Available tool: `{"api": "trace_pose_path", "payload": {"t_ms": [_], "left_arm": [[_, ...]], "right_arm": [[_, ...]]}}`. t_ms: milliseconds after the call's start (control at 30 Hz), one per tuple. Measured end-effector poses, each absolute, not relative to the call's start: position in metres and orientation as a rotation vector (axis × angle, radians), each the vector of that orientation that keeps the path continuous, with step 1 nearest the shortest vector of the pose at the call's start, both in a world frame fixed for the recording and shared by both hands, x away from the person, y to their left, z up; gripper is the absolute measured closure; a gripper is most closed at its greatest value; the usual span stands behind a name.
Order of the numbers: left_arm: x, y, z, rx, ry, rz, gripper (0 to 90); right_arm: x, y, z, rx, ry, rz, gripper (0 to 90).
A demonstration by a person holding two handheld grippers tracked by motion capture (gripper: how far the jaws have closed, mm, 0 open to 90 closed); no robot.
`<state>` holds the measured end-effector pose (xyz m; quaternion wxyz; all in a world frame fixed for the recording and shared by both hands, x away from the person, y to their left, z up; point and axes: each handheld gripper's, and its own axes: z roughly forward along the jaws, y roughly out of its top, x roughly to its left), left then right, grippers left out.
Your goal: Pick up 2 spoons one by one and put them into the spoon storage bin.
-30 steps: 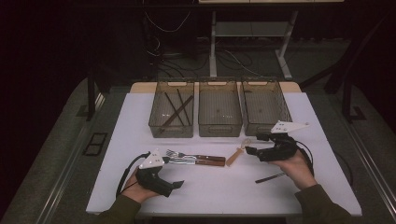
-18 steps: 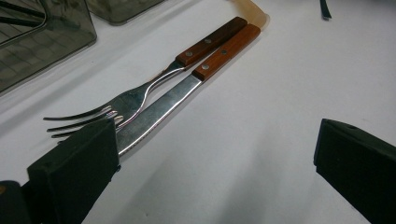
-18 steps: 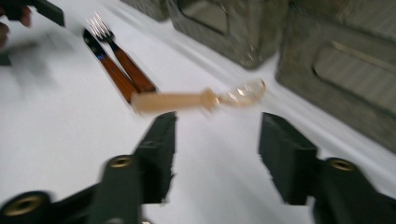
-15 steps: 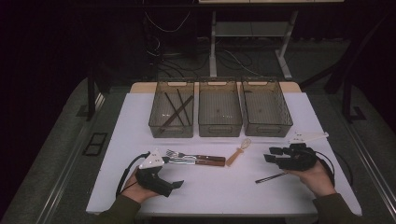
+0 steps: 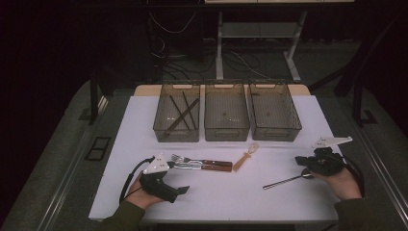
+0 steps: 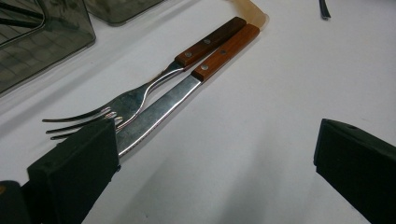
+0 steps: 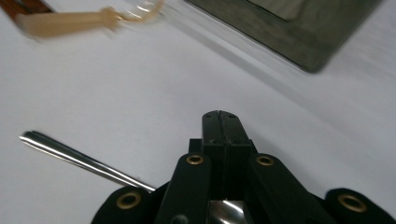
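White desk (image 5: 269, 192) fills the middle of the high view, and we see three smoky plastic bins (image 5: 227, 115) in a row across its upper part; the leftmost holds dark sticks (image 5: 180, 115). At the lower left of that frame we hold the left gripper (image 5: 185, 189) low over the desk, its jaws spread wide with nothing between them. In its own view one jaw sits just beside the fork (image 6: 135, 100) and the knife (image 6: 163, 112), which lie side by side with wooden handles pointing to the upper right. At the right of the high view, the right gripper (image 5: 302, 162) rests by a metal spoon (image 5: 284, 182). Its own view shows the jaws pressed together above the shiny bowl end, the handle (image 7: 70, 156) running off left. A small pale spoon (image 5: 246, 157) lies at centre.
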<state>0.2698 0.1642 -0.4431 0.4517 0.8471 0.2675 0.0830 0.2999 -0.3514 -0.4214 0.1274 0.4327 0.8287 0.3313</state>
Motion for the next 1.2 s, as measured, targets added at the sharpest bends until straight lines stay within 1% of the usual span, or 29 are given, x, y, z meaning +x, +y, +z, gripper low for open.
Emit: {"api": "trace_pose_path", "payload": {"t_ms": [300, 833, 1200], "left_arm": [[0.269, 0.164, -0.443, 2.094, 0.66, 0.207, 0.0], [0.269, 0.164, -0.443, 2.096, 0.659, 0.205, 0.0], [0.269, 0.163, -0.443, 2.097, 0.657, 0.205, 0.0]], "right_arm": [[0.303, -0.366, -0.431, 1.326, 2.413, 0.853, 89.9], [0.302, -0.363, -0.435, 1.339, 2.436, 0.782, 90.0], [0.283, -0.374, -0.437, 1.355, 2.434, 0.802, 90.0]]}}
